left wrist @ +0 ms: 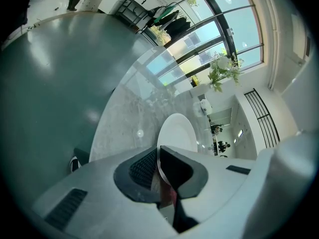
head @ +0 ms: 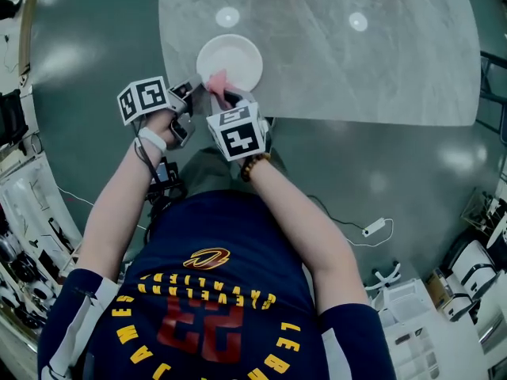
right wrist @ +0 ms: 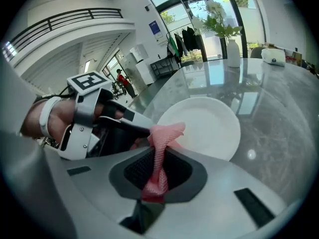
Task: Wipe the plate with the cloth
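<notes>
A white plate (head: 234,58) sits at the near edge of the marble table (head: 356,70). My left gripper (head: 195,93) is shut on the plate's near-left rim; in the left gripper view the plate (left wrist: 177,132) runs edge-on into the closed jaws of the left gripper (left wrist: 159,171). My right gripper (head: 224,99) is shut on a pink mesh cloth (head: 215,79), whose free end lies over the plate's near rim. In the right gripper view the cloth (right wrist: 162,141) stands up from the right gripper (right wrist: 158,167) in front of the plate (right wrist: 207,126), close beside the left gripper (right wrist: 107,126).
The table's edge runs just under both grippers, with grey-green floor below. A white power strip (head: 374,228) lies on the floor to the right. Equipment clutter lines the left and lower right. A vase with plants (right wrist: 233,49) and a white object (right wrist: 273,56) stand far across the table.
</notes>
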### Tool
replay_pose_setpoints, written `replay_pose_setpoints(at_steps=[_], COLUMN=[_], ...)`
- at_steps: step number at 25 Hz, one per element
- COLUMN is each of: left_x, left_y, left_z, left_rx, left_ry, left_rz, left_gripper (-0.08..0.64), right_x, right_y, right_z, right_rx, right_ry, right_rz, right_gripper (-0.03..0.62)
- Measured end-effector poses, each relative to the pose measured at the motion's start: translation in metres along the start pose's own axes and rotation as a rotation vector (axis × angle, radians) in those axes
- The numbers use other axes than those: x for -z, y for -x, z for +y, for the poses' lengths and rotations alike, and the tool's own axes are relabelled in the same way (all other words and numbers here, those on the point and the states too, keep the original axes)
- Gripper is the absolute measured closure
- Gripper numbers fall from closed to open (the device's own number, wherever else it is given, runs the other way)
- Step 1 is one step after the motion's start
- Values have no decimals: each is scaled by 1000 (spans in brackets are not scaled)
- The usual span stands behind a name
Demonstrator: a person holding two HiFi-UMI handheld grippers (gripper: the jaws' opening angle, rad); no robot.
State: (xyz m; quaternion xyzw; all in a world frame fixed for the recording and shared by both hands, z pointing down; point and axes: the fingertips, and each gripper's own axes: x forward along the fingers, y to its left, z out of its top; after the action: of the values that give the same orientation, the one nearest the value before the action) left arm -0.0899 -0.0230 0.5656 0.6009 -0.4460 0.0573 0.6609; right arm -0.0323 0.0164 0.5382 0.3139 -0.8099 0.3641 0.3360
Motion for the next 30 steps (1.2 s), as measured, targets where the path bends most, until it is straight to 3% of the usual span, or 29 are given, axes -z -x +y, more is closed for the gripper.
replay_pose_setpoints(at_steps=[7,20,30], left_x=[1,2,0], left_y=[-3,2,6], left_z=[3,-9,-20], left_rx=[10,9,44], left_ry=[-2,-20,-36], left_rz=[12,28,24], left_gripper=[538,538,505], right_x=[10,13,-8], right_y=[-5,39,61], right_z=[-10,-80,-81], right_rx=[2,137,133], right_ry=[-4,-159,-196], right_rz=[19,-56,-145], right_gripper=[552,552,552])
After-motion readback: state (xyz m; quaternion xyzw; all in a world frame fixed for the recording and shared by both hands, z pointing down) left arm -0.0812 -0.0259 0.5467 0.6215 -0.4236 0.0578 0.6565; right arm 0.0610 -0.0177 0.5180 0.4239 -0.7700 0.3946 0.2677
